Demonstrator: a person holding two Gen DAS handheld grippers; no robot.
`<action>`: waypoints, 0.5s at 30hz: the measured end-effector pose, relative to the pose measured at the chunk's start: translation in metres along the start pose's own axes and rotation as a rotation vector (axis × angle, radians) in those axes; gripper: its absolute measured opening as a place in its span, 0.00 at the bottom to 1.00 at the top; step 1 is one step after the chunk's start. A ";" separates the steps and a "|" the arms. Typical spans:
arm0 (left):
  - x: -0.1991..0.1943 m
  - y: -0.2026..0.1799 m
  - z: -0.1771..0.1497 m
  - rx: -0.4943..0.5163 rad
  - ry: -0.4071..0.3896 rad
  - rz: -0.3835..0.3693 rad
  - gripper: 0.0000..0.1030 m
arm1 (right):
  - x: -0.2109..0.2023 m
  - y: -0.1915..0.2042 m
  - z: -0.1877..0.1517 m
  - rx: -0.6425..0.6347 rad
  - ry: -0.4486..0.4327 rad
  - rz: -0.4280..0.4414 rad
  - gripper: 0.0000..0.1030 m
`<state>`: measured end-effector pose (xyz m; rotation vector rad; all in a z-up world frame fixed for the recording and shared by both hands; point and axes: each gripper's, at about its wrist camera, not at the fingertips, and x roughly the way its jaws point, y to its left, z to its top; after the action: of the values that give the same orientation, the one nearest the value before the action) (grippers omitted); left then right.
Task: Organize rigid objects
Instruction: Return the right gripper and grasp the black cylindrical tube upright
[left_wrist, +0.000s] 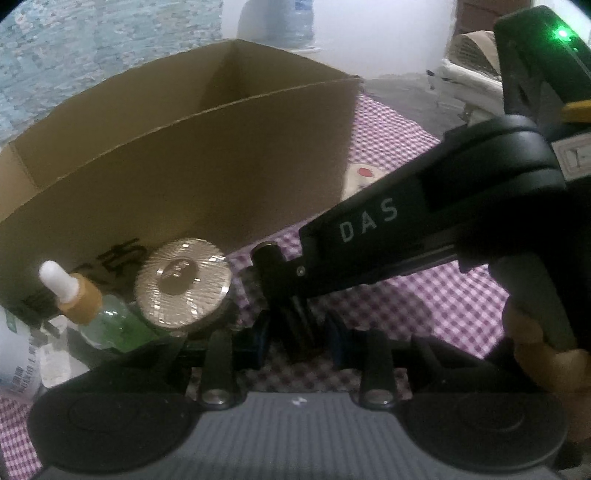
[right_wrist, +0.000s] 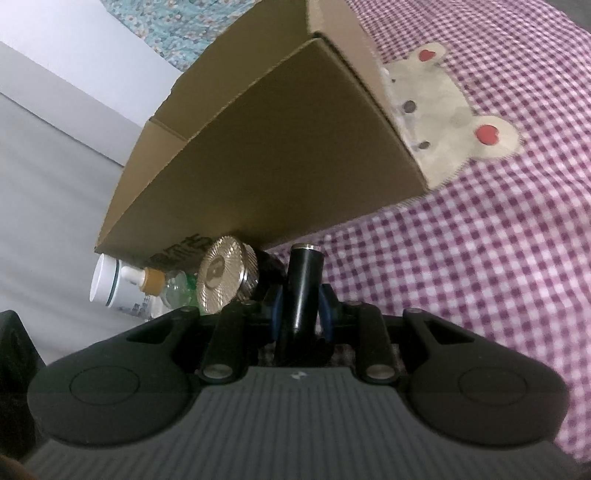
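Note:
A black cylinder with a silver end (right_wrist: 304, 284) stands between the blue pads of my right gripper (right_wrist: 301, 306), which is shut on it. In the left wrist view the same black cylinder (left_wrist: 271, 273) shows in front of my left gripper (left_wrist: 299, 336), whose blue pads close around its lower part while the right gripper's body (left_wrist: 424, 229) reaches in from the right. A gold ribbed jar lid (left_wrist: 183, 282) sits just left, also in the right wrist view (right_wrist: 221, 278). An open cardboard box (left_wrist: 192, 155) stands behind.
A green dropper bottle with a tan collar (left_wrist: 92, 310) and a white bottle (right_wrist: 110, 284) lie left of the gold lid. A purple checked cloth (right_wrist: 461, 240) with a bear patch (right_wrist: 443, 110) covers the surface. A water bottle (left_wrist: 277, 22) stands behind the box.

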<state>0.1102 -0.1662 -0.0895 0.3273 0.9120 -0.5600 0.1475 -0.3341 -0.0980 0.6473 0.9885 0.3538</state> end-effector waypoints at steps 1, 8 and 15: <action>-0.001 -0.003 -0.001 0.006 0.000 -0.007 0.32 | -0.004 -0.002 -0.002 0.006 0.001 0.002 0.19; -0.002 -0.016 -0.005 0.049 0.001 -0.033 0.36 | -0.022 -0.020 -0.021 0.067 0.013 0.036 0.19; 0.001 -0.021 -0.007 0.066 -0.024 -0.001 0.33 | -0.021 -0.020 -0.022 0.075 -0.007 0.046 0.20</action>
<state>0.0943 -0.1805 -0.0951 0.3788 0.8721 -0.5947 0.1174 -0.3536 -0.1053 0.7392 0.9850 0.3558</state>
